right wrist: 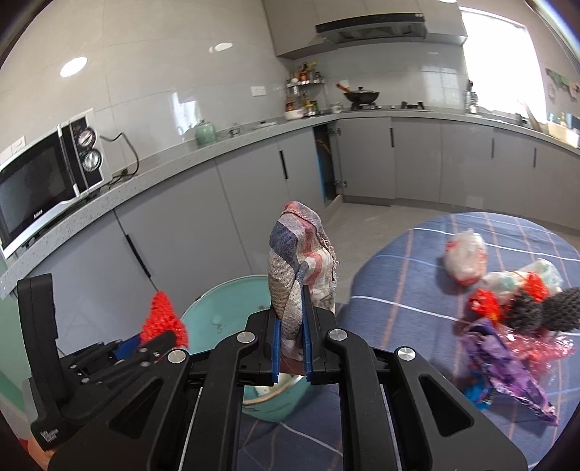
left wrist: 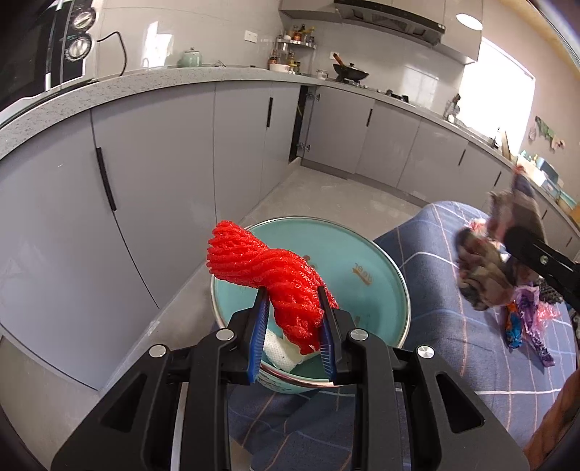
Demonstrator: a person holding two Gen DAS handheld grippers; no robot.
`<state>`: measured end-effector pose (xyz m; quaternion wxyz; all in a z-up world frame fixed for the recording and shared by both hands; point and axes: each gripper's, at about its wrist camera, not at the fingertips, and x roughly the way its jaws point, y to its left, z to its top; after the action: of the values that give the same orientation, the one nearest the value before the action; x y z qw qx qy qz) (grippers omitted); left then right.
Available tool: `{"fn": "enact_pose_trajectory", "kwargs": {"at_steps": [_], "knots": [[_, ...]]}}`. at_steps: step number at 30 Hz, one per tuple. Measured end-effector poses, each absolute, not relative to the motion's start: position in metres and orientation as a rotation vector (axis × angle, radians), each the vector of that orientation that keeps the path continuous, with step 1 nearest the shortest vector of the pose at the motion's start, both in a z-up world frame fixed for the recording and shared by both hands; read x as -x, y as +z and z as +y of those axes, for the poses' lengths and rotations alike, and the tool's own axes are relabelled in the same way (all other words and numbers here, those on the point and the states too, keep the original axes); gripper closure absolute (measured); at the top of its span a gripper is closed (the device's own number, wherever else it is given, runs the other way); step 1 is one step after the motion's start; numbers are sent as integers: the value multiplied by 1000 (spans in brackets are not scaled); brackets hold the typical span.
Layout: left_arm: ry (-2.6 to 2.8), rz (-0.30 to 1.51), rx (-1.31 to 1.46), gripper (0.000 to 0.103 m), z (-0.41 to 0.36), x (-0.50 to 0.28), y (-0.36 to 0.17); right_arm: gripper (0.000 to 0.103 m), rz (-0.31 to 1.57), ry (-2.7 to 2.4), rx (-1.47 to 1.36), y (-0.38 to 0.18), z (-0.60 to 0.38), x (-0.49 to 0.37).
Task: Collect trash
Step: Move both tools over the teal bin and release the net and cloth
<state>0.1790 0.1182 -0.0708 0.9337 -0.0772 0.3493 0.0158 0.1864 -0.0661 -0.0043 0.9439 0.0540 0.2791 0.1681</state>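
Both grippers carry trash above the teal bin (left wrist: 377,268).
The left gripper (left wrist: 294,308) clamps red foam netting (left wrist: 268,268); the right gripper (right wrist: 291,308) pinches a plaid rag (right wrist: 293,261).

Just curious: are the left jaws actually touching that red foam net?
Touching. The left wrist view shows the red foam net pinched between both blue pads.

Grey cabinets (right wrist: 417,163) ran beneath a speckled counter (right wrist: 152,174) that carried a microwave (right wrist: 43,188). Glossy pale wall tiles (right wrist: 163,72) reflected ceiling lights. A bright window (right wrist: 496,47) glared beside the range hood (right wrist: 369,27). The floor (left wrist: 326,195) was grey.
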Motion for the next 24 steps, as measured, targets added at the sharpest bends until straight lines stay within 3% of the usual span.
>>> {"fn": "enact_pose_trajectory", "kwargs": {"at_steps": [24], "knots": [[4, 846, 122, 77, 118, -219, -106, 92, 798, 428, -123, -66, -19, -251]]}}
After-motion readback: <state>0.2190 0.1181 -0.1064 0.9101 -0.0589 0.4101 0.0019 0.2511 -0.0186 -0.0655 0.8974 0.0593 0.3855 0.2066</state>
